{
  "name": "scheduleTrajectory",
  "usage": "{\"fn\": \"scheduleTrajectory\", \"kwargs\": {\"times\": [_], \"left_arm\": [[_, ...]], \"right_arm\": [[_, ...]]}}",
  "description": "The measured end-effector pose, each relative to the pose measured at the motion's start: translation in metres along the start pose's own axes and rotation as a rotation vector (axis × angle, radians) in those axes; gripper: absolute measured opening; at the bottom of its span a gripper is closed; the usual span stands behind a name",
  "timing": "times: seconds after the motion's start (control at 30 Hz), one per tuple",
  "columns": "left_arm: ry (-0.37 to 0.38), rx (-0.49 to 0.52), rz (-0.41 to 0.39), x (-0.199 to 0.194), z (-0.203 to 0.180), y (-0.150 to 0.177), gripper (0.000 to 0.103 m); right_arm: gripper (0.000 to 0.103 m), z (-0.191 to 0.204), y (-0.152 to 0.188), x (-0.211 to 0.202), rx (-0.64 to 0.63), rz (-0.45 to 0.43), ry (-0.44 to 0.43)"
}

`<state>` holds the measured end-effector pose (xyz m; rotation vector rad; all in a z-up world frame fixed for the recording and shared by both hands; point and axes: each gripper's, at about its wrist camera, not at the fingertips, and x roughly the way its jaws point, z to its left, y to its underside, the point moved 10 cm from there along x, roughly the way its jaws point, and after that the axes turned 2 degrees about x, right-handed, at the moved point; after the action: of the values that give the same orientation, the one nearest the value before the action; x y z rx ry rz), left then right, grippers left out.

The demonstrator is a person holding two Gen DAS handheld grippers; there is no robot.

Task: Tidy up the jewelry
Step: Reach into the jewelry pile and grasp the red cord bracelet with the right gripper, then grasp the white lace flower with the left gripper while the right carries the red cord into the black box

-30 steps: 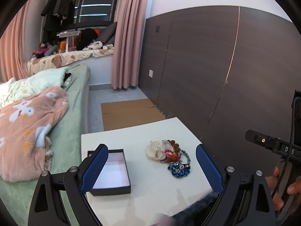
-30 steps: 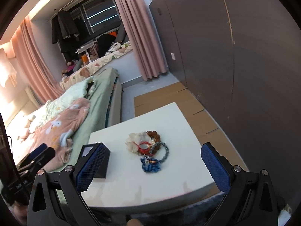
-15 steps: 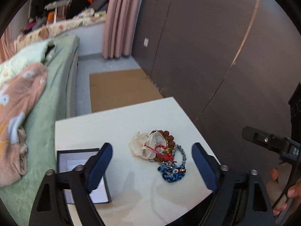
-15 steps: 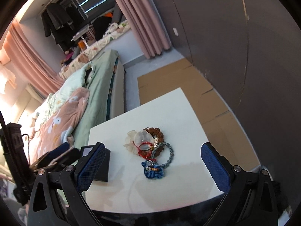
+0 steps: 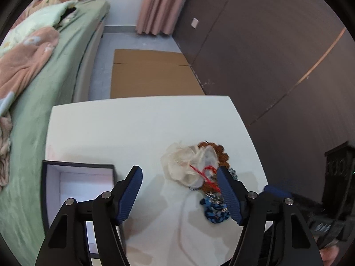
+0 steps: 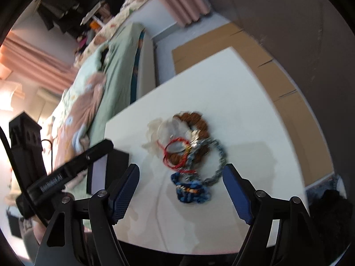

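Moved since a second ago: both grippers lower and nearer the table, jaws narrowed from wide spread but not closed.
Left gripper (image 5: 178, 196): released, nothing between the blue ribbed pads; right pad overlapping the near right edge of the jewelry pile, contact impossible to judge.
Right gripper (image 6: 180, 195): released, grasping nothing; blue braid between the fingers in the view, whether touched is unclear.
Jewelry pile (image 6: 188, 148): one heap on the right half of the table, near its front edge, well apart from the box.
Pieces counted: one sheer cream fabric flower (image 5: 186, 164), ruffled; one brown bracelet (image 6: 195, 122) of knobbly round beads; one thin red cord (image 6: 172, 148), looped; one grey-blue twisted loop (image 6: 219, 161); one blue woven braid (image 6: 190, 191) with small pale beads.
Box (image 5: 77, 177): one, black, rectangular, open, smooth white lining; near left on the table, beside the left gripper's left finger.
Table (image 5: 133, 128): one, white, smooth, square with rounded corners.
Surroundings: green bed (image 5: 51, 77) with peach blanket to the left, flattened cardboard (image 5: 150, 73) on the floor beyond, dark panelled wall (image 5: 266, 55) to the right, pink curtain (image 5: 159, 4) far.
Hidden or unclear: box's near end behind the left gripper; tangled centre of the pile too blurred to separate further; brown bracelet partly under the flower.
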<state>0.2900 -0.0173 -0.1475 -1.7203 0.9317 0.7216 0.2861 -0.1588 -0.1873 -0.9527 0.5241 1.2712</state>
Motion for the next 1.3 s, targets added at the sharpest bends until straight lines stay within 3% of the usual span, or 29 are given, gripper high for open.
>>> {"fn": "scheduleTrajectory", "kwargs": {"times": [0.17,0.5,0.57,0.6,0.67,0.77,1.3], "left_arm": [[-0.025,-0.016,-0.009,-0.004,0.017,-0.004,0.07],[-0.046,-0.048,-0.013,-0.005,0.041,-0.011,0.07],[-0.044,-0.048,-0.01,-0.004,0.042,-0.01,0.07],[-0.044,-0.047,-0.01,-0.004,0.042,-0.009,0.07],[-0.041,-0.046,-0.009,-0.004,0.042,-0.009,0.07],[-0.033,-0.041,-0.002,-0.001,0.039,-0.006,0.07],[0.01,0.081,0.042,0.032,-0.013,0.013,0.07]], "right_arm": [[0.077,0.01,0.007,0.03,-0.08,0.055,0.031],[0.073,0.021,0.008,0.055,-0.268,0.048,0.209],[0.048,0.017,0.009,0.059,-0.268,0.062,0.226],[0.042,0.015,0.008,0.059,-0.267,0.053,0.244],[0.009,0.01,0.005,0.055,-0.259,0.04,0.242],[0.009,0.008,0.001,0.039,-0.205,0.008,0.17],[0.009,0.004,-0.025,-0.022,-0.108,-0.166,0.095]]}}
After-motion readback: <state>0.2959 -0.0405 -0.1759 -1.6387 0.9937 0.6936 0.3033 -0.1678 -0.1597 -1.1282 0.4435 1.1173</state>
